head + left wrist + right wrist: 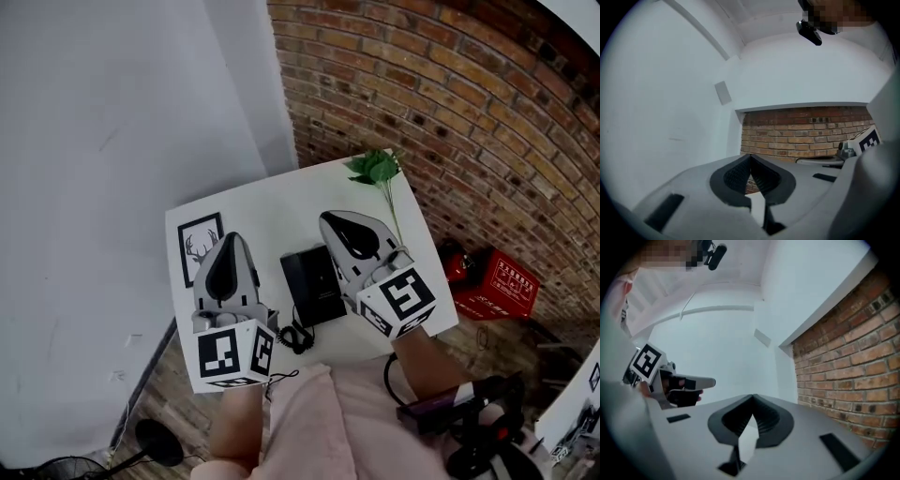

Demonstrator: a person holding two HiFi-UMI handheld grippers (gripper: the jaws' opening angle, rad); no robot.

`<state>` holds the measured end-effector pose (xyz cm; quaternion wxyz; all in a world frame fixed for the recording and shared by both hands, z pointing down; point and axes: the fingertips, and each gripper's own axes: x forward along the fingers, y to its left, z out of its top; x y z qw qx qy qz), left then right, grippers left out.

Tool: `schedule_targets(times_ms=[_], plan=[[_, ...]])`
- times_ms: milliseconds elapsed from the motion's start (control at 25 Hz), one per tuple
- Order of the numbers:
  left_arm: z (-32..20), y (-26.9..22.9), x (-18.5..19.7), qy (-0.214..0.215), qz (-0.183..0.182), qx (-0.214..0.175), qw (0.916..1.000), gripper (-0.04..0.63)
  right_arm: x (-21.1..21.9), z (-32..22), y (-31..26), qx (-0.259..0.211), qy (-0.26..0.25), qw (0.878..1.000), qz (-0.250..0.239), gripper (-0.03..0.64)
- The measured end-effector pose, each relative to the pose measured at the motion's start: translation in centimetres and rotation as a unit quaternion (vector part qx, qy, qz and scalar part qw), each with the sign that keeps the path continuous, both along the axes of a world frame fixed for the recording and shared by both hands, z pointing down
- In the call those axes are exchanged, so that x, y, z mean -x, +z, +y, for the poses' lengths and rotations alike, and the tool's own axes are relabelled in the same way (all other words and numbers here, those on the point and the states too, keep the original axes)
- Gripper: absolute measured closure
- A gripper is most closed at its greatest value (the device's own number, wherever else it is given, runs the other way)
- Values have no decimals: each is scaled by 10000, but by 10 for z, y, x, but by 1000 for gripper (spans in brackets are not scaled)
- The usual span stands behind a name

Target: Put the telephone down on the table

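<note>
Inspector: Telephone (314,284), location and attitude?

Recorder: It lies flat on the white table (281,202), close to the front edge and about midway across. The long axis runs from the person's side toward the far edge, roughly in line with the table's side edges. In the head view the far end leans slightly left. The cord end faces the person and the opposite short end points toward the walls.

Inspector: Appearance?

Recorder: It is a black rectangular slab with a dull finish. A dark coiled cord (296,336) bunches at its near left corner, by the table's front edge. Keys and other fine detail cannot be made out.

Inspector: Left gripper (228,246)?

Recorder: Its jaws are clenched together with the black pads meeting at the tips and nothing between them. Its own view looks onto white wall and brick. In the head view it sits left of the telephone, clear of it.

Inspector: Right gripper (336,225)?

Recorder: The jaws are likewise pressed closed and empty. It sits right of the telephone without contact, so the telephone shows between the two grippers.

Inspector: Other items?

Recorder: A framed deer picture (200,246) lies on the table's left side, partly behind the left gripper. A green leafy sprig (375,169) lies at the far right corner, its stem running along the right edge. A red crate (497,281) stands on the floor by the brick wall (450,94).
</note>
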<state>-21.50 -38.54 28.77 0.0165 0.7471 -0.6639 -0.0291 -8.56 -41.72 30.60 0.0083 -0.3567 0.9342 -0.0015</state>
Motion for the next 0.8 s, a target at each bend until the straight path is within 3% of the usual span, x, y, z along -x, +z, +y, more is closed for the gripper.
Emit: schedule_targets(times_ms=[200,800], plan=[[0,-1,1,-9,18,-45,10000,594,0,9,-9,-252,28,9997,72,612],[7,-1,-16,79,-198,-64,9998,594,-12,16,-17,-290,99,9995,14,614]])
